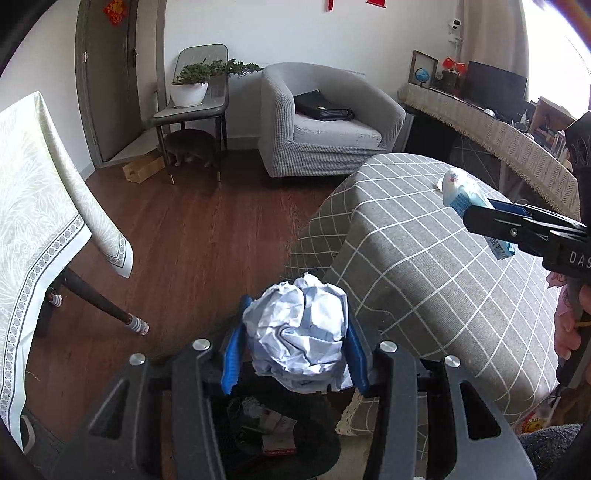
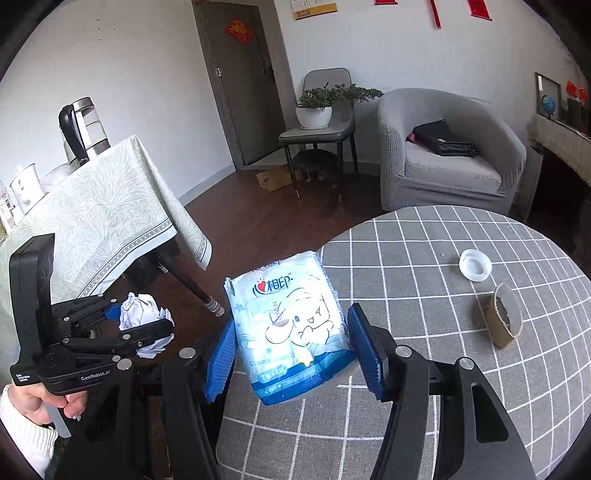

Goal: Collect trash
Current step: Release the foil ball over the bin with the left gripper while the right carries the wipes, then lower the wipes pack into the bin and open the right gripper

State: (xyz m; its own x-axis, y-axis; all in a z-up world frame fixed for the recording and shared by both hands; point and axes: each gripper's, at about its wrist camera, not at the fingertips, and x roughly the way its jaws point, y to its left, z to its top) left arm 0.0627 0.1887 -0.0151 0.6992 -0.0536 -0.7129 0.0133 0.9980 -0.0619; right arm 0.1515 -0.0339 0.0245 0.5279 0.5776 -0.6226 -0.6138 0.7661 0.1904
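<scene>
Checked cloth covers the bench, where a cardboard tube and white lid lie. Left hand-held gripper clamps crumpled paper over a bin; right hand-held gripper pinches a tissue pack at the bench's edge.

Grey with a white grid: cloth over the round bench. Pale green, leaf-patterned, edged with a grey dotted border: cloth on the other bench. Blue ribbed pads on black claws. White, faintly blue in the creases: crumpled paper ball. White and light blue, with a red heart, blue lettering and a cartoon figure: tissue pack. Brown: cardboard tube. White: small lid. Dark reddish-brown wood grain: floor. Grey, finely checked: armchair. Black: bag on its seat. White pot, green leaves: plant. Red: ornament on the grey-brown door.
</scene>
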